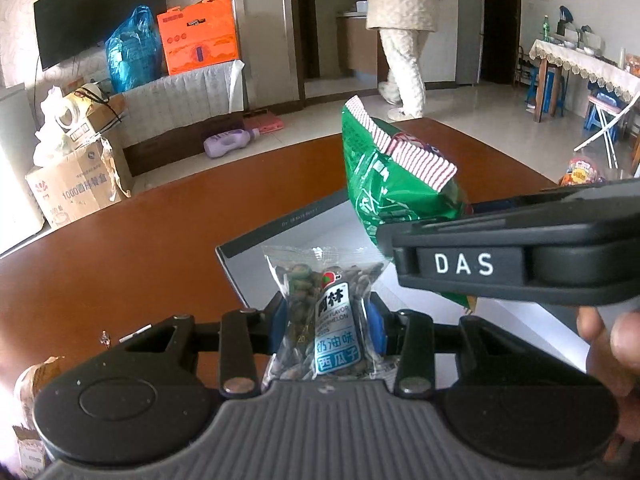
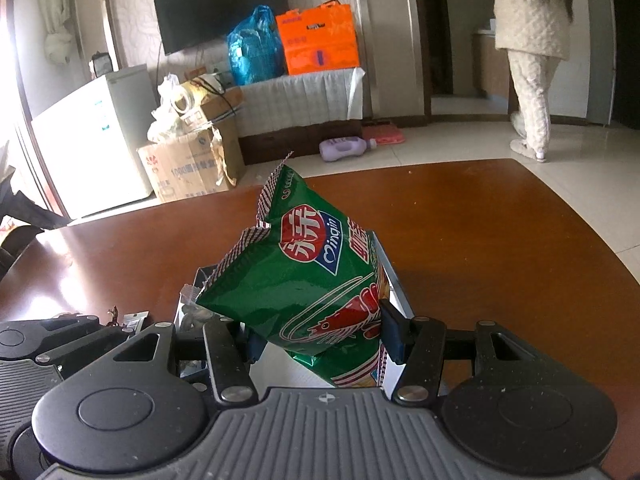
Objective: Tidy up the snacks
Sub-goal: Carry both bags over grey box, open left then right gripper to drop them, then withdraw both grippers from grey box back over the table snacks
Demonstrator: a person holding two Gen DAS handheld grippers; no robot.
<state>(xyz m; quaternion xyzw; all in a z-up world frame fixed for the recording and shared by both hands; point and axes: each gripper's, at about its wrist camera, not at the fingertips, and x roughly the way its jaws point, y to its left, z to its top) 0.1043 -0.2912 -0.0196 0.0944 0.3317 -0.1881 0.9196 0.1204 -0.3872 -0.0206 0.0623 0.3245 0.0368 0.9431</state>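
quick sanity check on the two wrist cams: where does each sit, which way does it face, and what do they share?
Left wrist: on the left claw, looking forward and down over the brown table; claw shut on a clear seed packet; the right claw and fingers show at right.
Right wrist: on the right claw, same heading; shut on the green shrimp-chip bag; part of the left claw shows lower left.
Shared: table, green bag, white box, TV, orange bag, a person in the doorway.
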